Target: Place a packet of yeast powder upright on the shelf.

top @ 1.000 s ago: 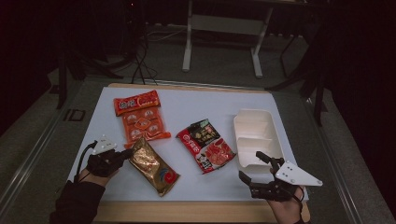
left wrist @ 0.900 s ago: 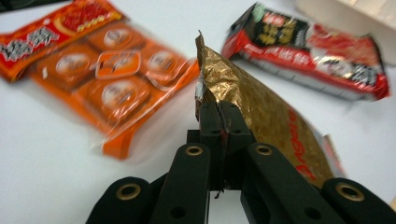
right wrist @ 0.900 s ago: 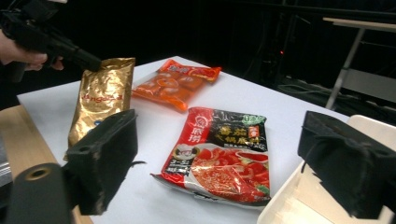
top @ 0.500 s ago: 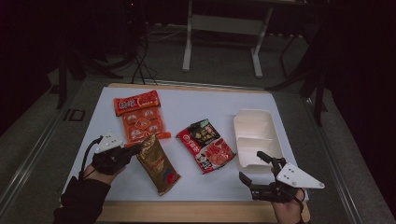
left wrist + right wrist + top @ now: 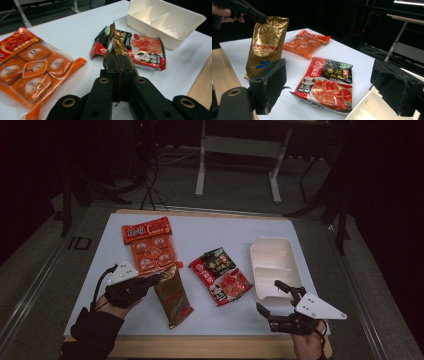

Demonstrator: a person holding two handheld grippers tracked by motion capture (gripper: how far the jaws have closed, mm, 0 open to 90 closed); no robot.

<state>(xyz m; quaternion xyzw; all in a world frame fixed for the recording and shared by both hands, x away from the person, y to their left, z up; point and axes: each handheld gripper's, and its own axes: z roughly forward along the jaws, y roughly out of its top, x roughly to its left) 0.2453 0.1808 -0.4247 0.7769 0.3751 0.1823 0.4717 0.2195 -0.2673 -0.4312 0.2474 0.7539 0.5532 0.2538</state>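
Note:
A gold foil bag (image 5: 173,296) stands tilted on its bottom edge at the table's front left. Its top end is pinched between the jaws of my left gripper (image 5: 156,279). In the left gripper view the crumpled bag top (image 5: 114,42) sticks out past that gripper's (image 5: 118,62) closed jaws. The right gripper view has the bag (image 5: 267,45) hanging from the left gripper (image 5: 249,11). My right gripper (image 5: 270,296) hovers open at the front right with nothing between its pads (image 5: 272,82).
A red noodle packet (image 5: 220,275) lies flat mid-table. An orange snack pack (image 5: 150,247) lies behind the left hand. A white divided tray (image 5: 272,240) sits at the right, just beyond the right gripper. A wooden strip edges the table front.
The left gripper has risen and drawn back, pulling the gold bag's top end up, so the bag went from lying flat to standing on its bottom edge. The right gripper has stayed put.

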